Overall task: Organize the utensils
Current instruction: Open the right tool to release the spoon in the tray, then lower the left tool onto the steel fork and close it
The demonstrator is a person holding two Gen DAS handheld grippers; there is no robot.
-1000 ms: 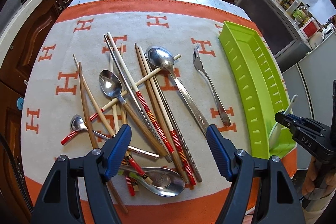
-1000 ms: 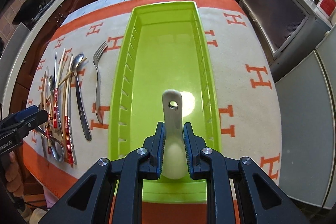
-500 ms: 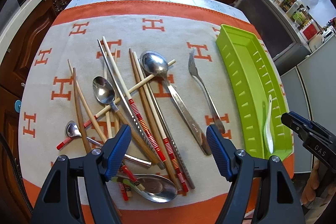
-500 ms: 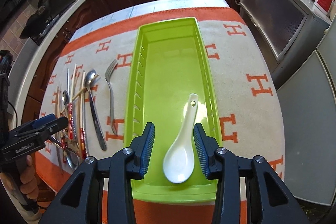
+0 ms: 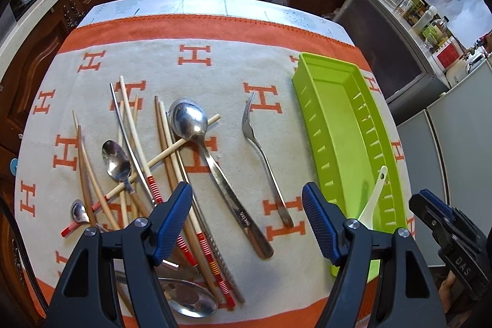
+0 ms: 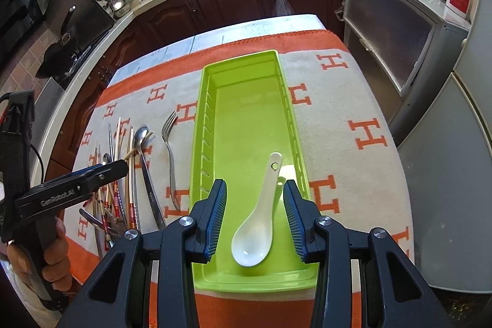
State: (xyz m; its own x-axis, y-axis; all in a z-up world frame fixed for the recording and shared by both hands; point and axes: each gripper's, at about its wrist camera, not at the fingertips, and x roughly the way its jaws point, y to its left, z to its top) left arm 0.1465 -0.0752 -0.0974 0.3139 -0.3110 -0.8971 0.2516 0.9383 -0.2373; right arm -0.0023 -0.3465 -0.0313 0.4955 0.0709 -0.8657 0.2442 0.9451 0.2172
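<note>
The worktop (image 5: 215, 5) was covered by an orange-bordered cloth (image 5: 215, 63). On the cloth a green tray (image 6: 243, 125) was laid; left of the tray a fork (image 5: 261, 152), spoons and chopsticks (image 5: 135, 128) were scattered.

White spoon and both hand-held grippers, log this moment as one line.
white spoon: lying in green tray | right hand-held gripper: open, above spoon | left hand-held gripper: open, over utensil pile

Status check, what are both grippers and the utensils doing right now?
Left gripper open, empty, over the utensil pile. Right gripper open above the white spoon lying in the green tray. Nothing blocking.
</note>
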